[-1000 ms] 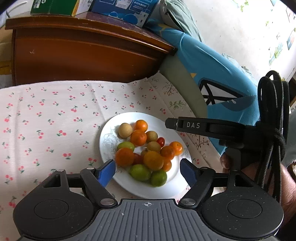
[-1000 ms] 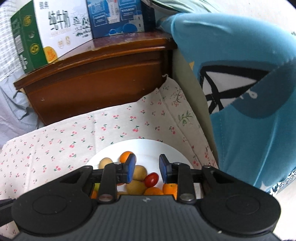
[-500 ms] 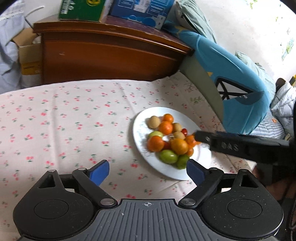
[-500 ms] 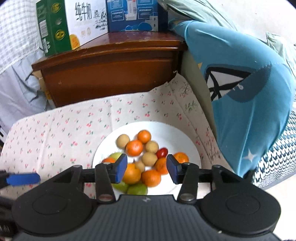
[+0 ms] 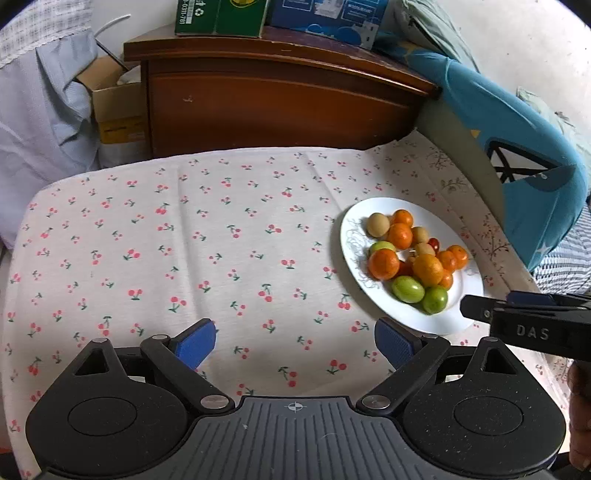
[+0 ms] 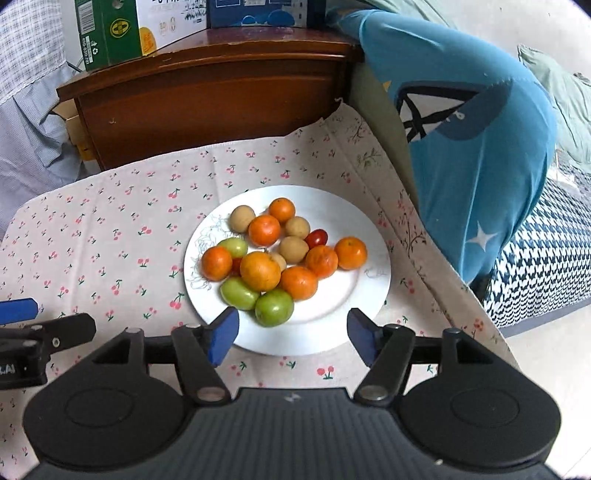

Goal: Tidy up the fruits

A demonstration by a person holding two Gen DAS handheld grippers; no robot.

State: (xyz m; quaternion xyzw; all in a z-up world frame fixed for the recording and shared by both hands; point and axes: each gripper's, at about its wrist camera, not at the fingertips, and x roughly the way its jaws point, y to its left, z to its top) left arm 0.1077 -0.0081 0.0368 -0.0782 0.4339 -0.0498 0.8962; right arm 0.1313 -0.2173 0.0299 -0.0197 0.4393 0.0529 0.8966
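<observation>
A white plate (image 6: 351, 295) on the cherry-print tablecloth holds a pile of fruit: several oranges (image 6: 260, 269), green fruits (image 6: 274, 306), tan round fruits (image 6: 242, 218) and a red cherry tomato (image 6: 316, 238). My right gripper (image 6: 291, 332) hovers over the plate's near rim. Its jaws are opening and nothing is between them. My left gripper (image 5: 295, 343) hangs over bare cloth left of the plate (image 5: 406, 314), jaws wide and still opening, with nothing in them. In the left wrist view the right gripper's side (image 5: 517, 321) shows by the plate's near edge.
A dark wooden cabinet (image 6: 207, 96) stands behind the table with cartons (image 6: 110, 29) on top. A blue cushion (image 6: 480, 147) leans along the table's right edge. A cardboard box (image 5: 114, 107) sits at the back left. The tablecloth (image 5: 184, 240) stretches left of the plate.
Both grippers drew back from the plate. The left one swung leftward, so the plate now lies at its right. The right jaws widened from nearly shut, and the left jaws spread further.
</observation>
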